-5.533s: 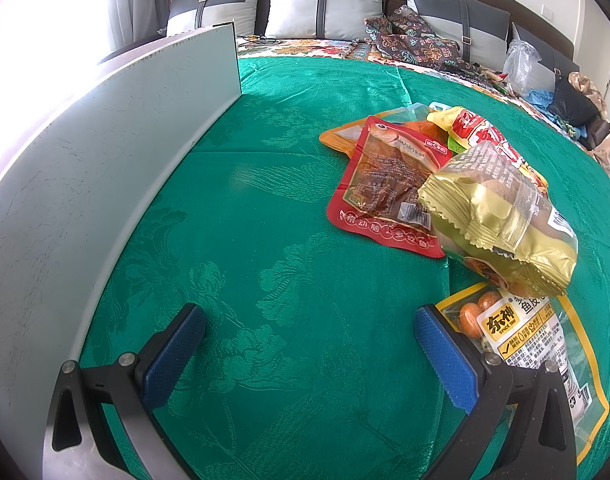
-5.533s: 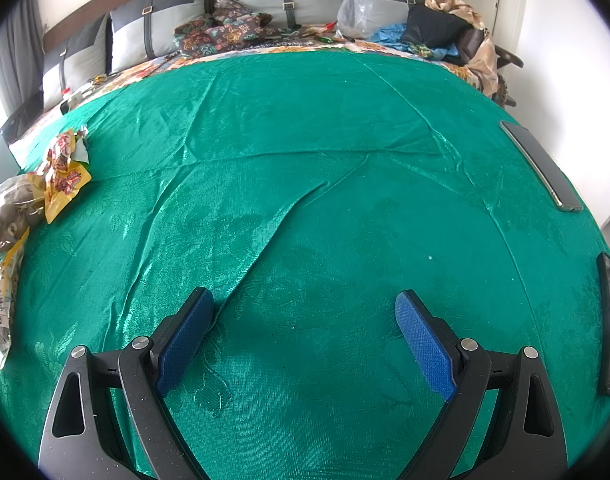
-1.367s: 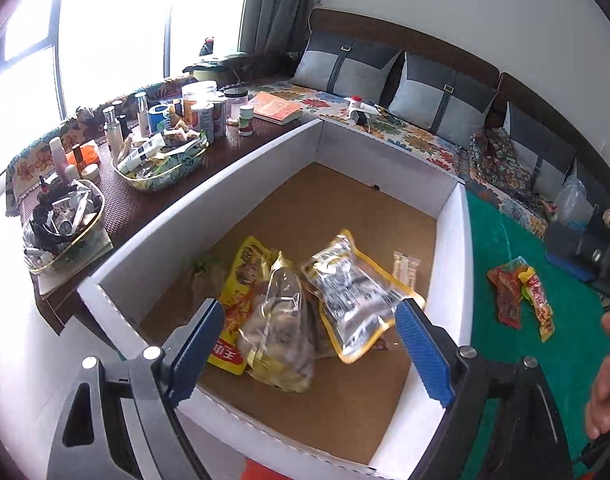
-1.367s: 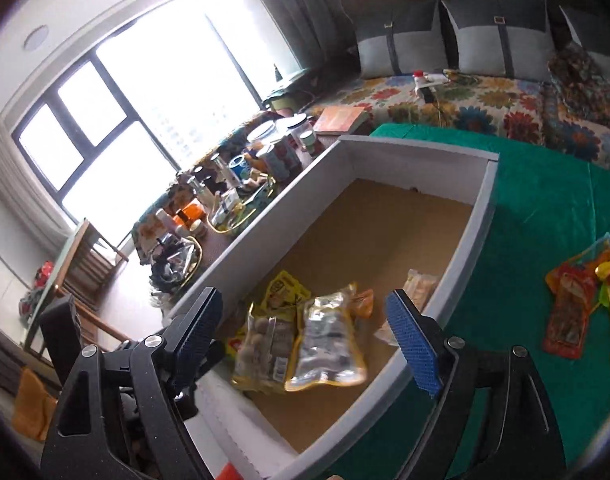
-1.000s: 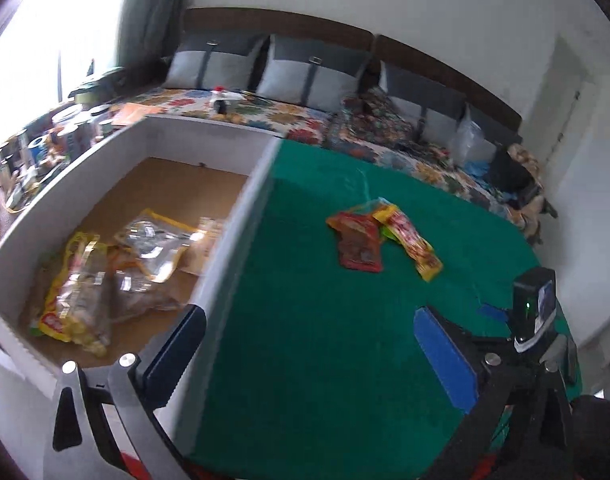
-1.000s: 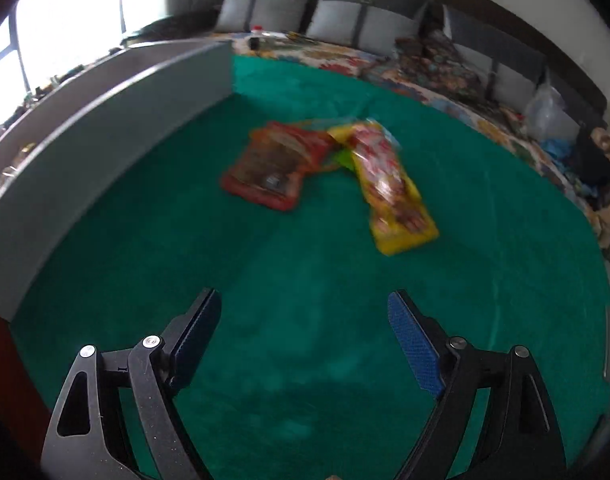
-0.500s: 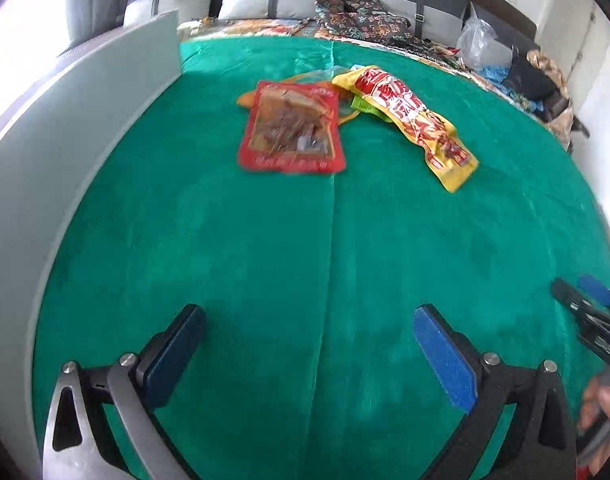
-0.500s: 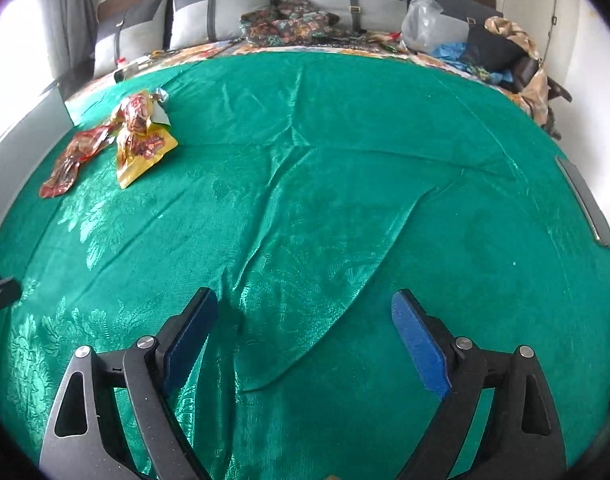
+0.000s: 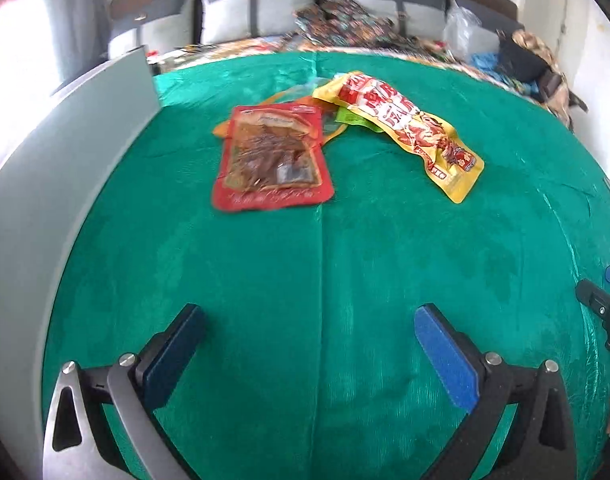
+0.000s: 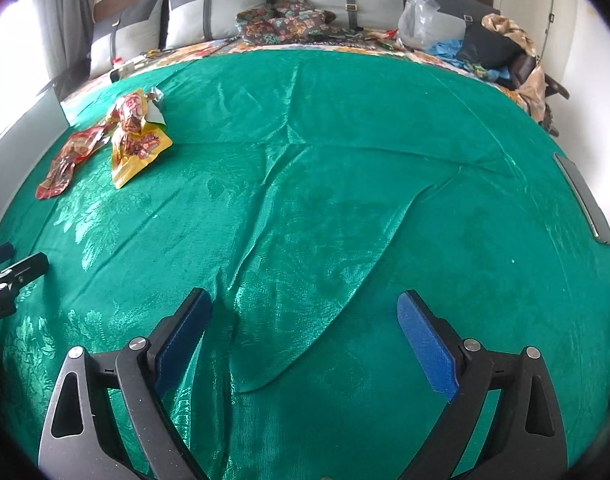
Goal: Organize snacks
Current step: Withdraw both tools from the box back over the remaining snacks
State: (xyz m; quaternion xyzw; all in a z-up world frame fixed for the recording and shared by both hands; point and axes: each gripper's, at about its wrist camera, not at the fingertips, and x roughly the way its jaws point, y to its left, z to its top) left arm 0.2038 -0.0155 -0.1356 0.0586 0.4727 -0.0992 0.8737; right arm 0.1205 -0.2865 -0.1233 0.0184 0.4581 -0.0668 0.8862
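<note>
A red snack packet lies flat on the green cloth, with an orange packet partly under its far edge. A long yellow and red packet lies to its right, over a green one. My left gripper hovers open and empty over bare cloth, well short of the packets. In the right wrist view the same packets, the yellow one and the red one, sit far left. My right gripper is empty over wrinkled cloth, its jaws still opening.
The grey wall of a large box runs along the left. Cushions and clutter line the far edge. A flat dark bar lies at the right edge of the cloth. The left gripper's tip shows at far left in the right view.
Both grippers swung away from the open box holding several packets, over to the green cloth, and came down. Two packets that lay on the cloth earlier are now in the box.
</note>
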